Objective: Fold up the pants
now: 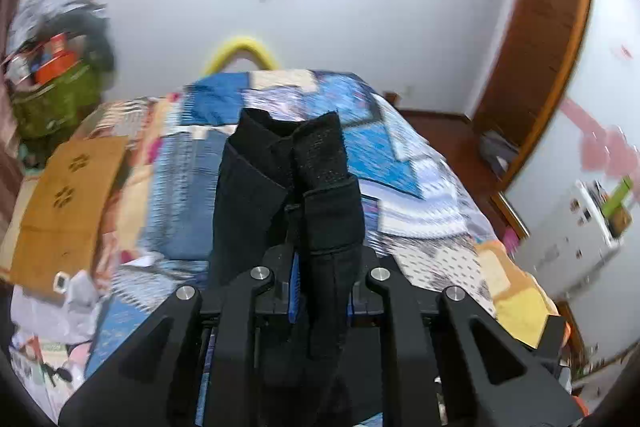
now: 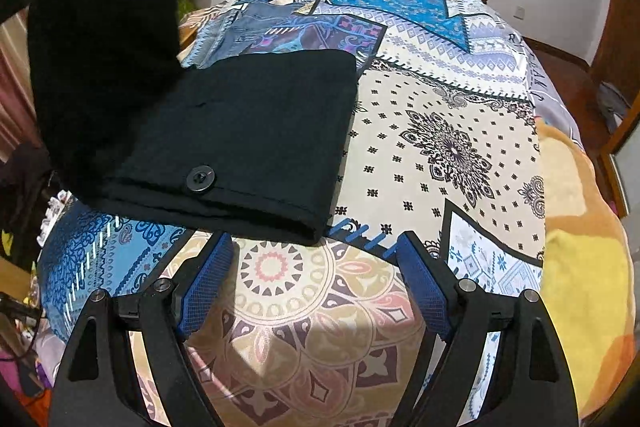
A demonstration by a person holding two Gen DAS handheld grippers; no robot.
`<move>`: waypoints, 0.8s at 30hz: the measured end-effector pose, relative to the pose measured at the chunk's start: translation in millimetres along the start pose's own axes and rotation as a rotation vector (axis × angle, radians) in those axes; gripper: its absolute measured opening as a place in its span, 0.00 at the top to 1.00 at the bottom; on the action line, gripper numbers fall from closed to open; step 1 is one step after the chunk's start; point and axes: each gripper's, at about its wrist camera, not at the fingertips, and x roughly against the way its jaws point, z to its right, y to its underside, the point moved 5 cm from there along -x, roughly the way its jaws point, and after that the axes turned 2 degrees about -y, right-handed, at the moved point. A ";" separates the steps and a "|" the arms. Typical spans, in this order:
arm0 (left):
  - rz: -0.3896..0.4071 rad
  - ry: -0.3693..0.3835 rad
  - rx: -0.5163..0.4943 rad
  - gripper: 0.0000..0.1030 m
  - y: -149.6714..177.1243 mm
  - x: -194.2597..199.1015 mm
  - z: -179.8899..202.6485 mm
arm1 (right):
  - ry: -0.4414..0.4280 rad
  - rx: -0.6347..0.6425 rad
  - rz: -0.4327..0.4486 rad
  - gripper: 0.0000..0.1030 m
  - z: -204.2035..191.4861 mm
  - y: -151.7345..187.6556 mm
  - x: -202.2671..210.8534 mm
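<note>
The black pants (image 2: 248, 131) lie partly folded on the patterned bedspread (image 2: 440, 131), a black button (image 2: 200, 179) facing up. One end of the pants (image 2: 100, 47) is lifted up at the left. In the left wrist view my left gripper (image 1: 320, 267) is shut on that bunched black fabric (image 1: 288, 179), held above the bed. My right gripper (image 2: 316, 255) is open and empty, its blue pads (image 2: 208, 279) just short of the near folded edge of the pants.
A cardboard box (image 1: 68, 203) and clutter lie at the bed's left side. A green bag (image 1: 52, 103) stands by the wall. A wooden wardrobe (image 1: 540, 47) and a white cabinet (image 1: 580, 227) stand on the right. A yellow blanket (image 2: 580, 287) covers the bed's right edge.
</note>
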 end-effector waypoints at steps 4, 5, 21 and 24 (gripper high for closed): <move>-0.070 0.070 -0.042 0.84 11.3 -31.5 42.0 | -0.008 -0.002 0.008 0.21 2.5 3.3 2.5; -0.098 0.087 -0.057 0.84 18.2 -41.1 51.6 | -0.010 -0.007 0.010 0.21 3.0 3.5 2.7; -0.329 0.235 -0.210 0.15 79.0 -70.4 114.2 | 0.008 -0.052 0.026 0.21 5.7 10.2 10.1; -0.253 0.185 -0.233 0.09 57.6 -63.8 99.4 | 0.005 -0.050 0.034 0.21 1.0 9.0 11.4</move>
